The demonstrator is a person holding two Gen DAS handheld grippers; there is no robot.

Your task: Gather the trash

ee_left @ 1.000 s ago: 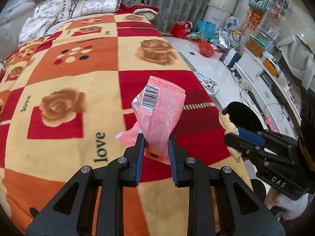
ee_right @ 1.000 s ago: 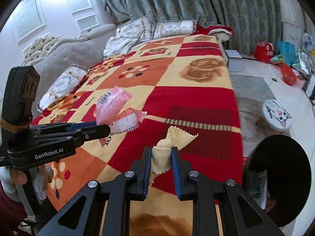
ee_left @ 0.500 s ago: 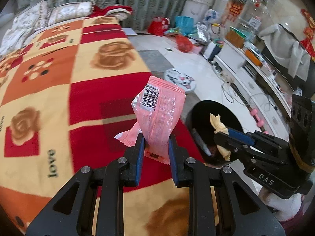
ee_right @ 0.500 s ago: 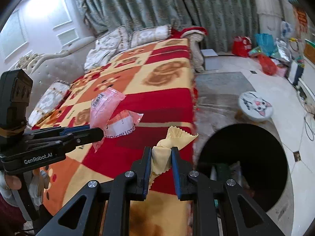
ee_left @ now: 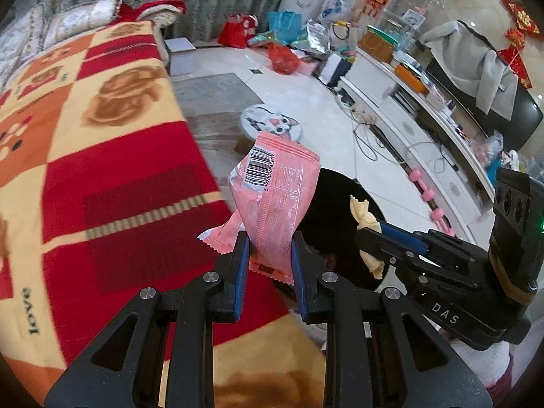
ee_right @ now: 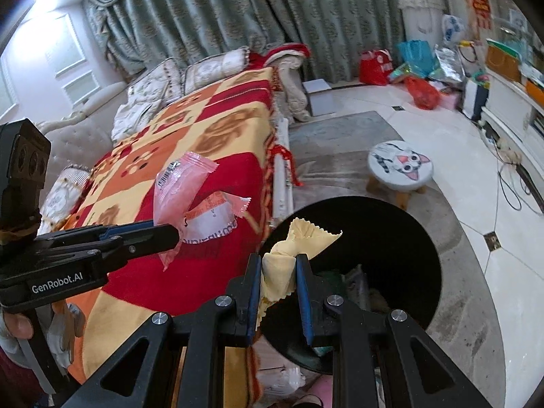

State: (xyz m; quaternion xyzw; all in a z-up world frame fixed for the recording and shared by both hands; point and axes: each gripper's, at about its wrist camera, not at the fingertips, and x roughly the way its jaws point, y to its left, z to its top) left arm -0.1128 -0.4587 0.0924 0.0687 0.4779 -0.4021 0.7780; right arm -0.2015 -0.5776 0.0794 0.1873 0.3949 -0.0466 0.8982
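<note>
My left gripper [ee_left: 268, 255] is shut on a pink snack wrapper [ee_left: 275, 190] with a barcode, held upright at the bed's edge. The same left gripper [ee_right: 176, 234] and pink wrapper [ee_right: 180, 183] show at the left of the right wrist view. A crumpled yellow wrapper [ee_right: 282, 258] sits pinched in my shut right gripper [ee_right: 278, 272], over the near rim of the black trash bin [ee_right: 401, 238]. In the left wrist view the right gripper [ee_left: 365, 238] and yellow wrapper [ee_left: 365, 214] hang over that bin [ee_left: 333, 210]. Some trash lies in the bin's bottom.
A bed with a red, orange and yellow patchwork blanket [ee_right: 210, 142] lies to the left. A cat-face stool [ee_right: 399, 166] stands on the tiled floor beyond the bin. Bags [ee_right: 418, 91] and a white cabinet [ee_left: 425, 108] with cables line the far side.
Both grippers have swung right from over the blanket to the bed's edge. The bin has come under the yellow wrapper. Both grips are unchanged.
</note>
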